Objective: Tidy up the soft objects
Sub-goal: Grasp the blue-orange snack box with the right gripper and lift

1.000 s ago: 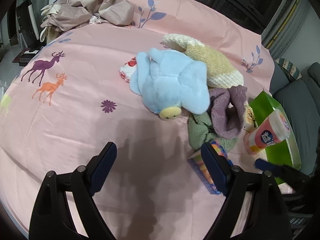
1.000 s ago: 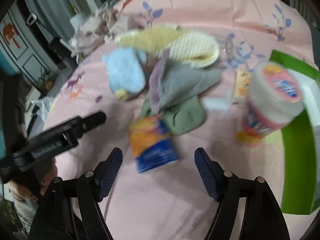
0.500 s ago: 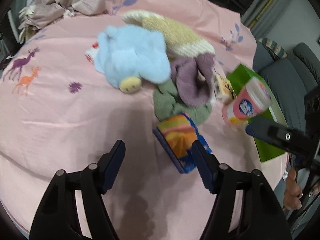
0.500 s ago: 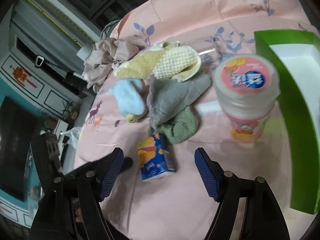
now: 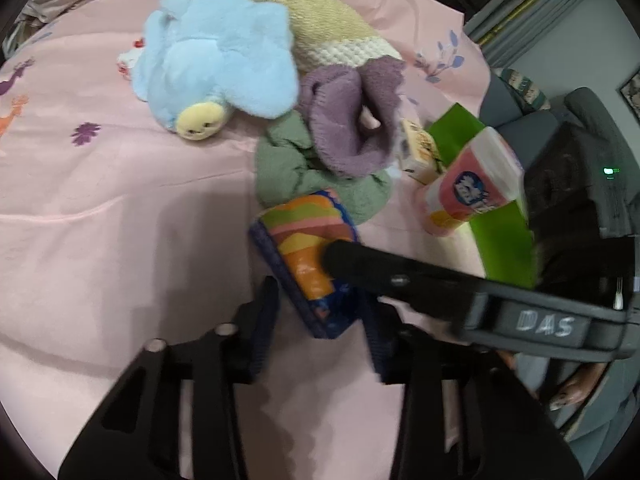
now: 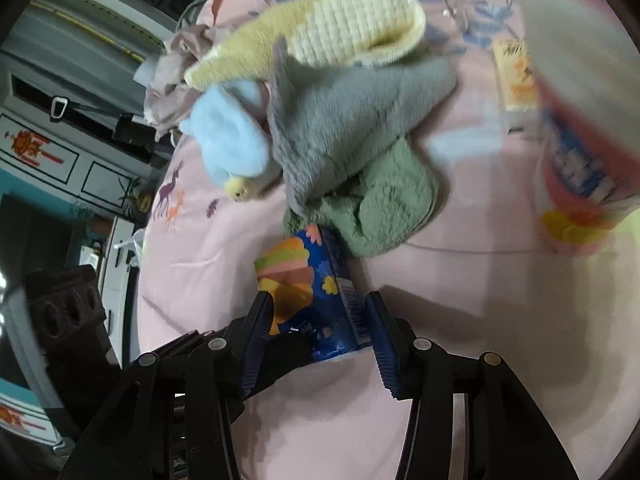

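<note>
On the pink sheet (image 5: 120, 208), the colourful tissue pack (image 5: 308, 256) lay just in front of the green cloth (image 5: 320, 184), between the fingers of both tools. Our left gripper (image 5: 320, 320) had its jaws spread around the pack's near end; our right gripper (image 6: 320, 320) also straddled it, jaws apart and seemingly not yet pinching. The blue plush (image 5: 216, 60), purple cloth (image 5: 348, 120) and yellow knit (image 5: 320, 28) remained heaped together and the green box (image 5: 500, 232) held nothing we could see, so we judged the sorting barely begun. Half a second earlier both grippers had been farther back and wider.
</note>
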Tool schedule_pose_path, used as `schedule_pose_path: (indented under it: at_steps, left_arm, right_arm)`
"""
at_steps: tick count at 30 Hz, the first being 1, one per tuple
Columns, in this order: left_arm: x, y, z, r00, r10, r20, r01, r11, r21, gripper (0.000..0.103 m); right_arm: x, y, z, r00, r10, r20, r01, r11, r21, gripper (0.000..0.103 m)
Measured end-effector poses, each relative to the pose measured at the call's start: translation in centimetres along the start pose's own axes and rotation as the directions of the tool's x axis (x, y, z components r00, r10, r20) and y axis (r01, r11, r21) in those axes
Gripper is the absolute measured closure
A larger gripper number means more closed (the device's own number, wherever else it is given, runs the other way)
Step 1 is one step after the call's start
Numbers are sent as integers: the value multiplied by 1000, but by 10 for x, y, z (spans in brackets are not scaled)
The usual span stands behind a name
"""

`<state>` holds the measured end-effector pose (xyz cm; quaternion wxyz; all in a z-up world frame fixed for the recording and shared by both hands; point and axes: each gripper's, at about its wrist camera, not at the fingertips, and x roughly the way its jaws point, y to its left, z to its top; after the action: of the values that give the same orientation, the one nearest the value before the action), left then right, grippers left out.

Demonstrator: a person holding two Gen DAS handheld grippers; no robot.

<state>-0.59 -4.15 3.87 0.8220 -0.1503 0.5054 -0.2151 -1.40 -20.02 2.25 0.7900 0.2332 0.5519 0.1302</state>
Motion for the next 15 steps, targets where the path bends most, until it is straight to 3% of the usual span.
schedule_pose_path:
  at_steps: [8,15]
  left_arm:
    - [-18,-38,4,991,31,134,-50,989,139,68]
    - [-49,-94,10,965,-17,263,-61,956,287,68]
  right_arm:
    - [-31,9,-2,995,13,101,-10,999,-30,55]
    - [-103,18,-6,957,23,289,3,996,-89,55]
